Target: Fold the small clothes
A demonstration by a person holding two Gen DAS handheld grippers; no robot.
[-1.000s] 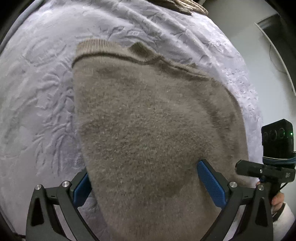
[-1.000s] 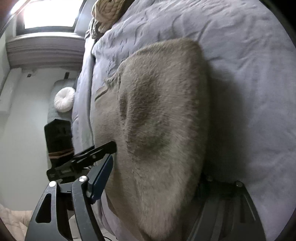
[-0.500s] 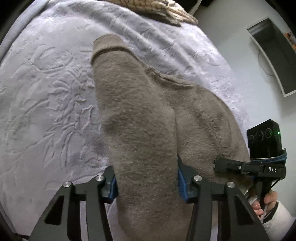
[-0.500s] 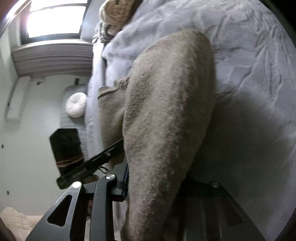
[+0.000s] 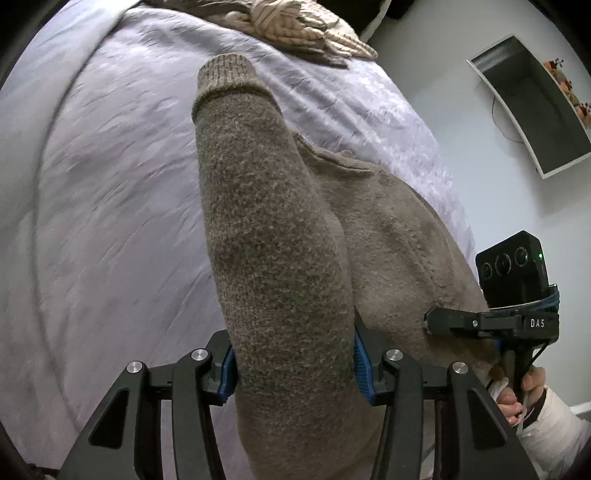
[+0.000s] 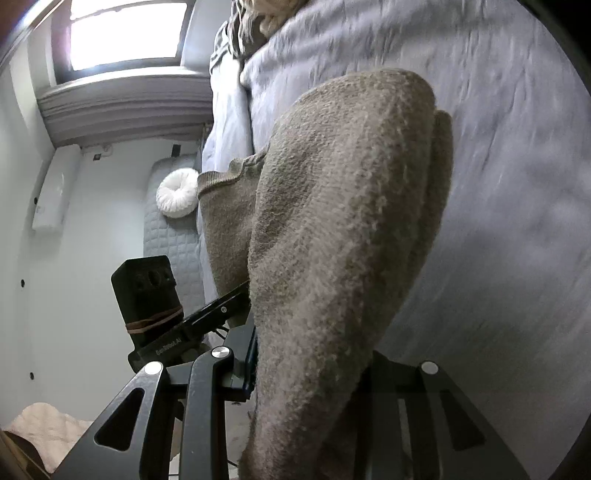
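A fuzzy taupe sweater (image 5: 273, 236) lies on a pale lavender bedspread (image 5: 103, 206), part of it lifted off the bed. My left gripper (image 5: 293, 363) is shut on a thick bunch of its near edge, blue pads pressed into both sides; the ribbed cuff (image 5: 225, 74) points away from me. In the right wrist view the same sweater (image 6: 340, 229) rises as a tall fold, and my right gripper (image 6: 310, 369) is shut on its near edge. The right finger there is buried in shadow behind the knit.
A beige cable-knit garment (image 5: 295, 22) lies at the far end of the bed. The right hand-held gripper (image 5: 513, 295) and a hand (image 5: 524, 391) show at the left view's right edge. Beside the bed are a white round cushion (image 6: 177, 192) and a window (image 6: 122, 33).
Both grippers closed from wide open onto the sweater's near edge, then lifted it; the flat sweater now stands bunched into a tall fold and the bed has slid away below.
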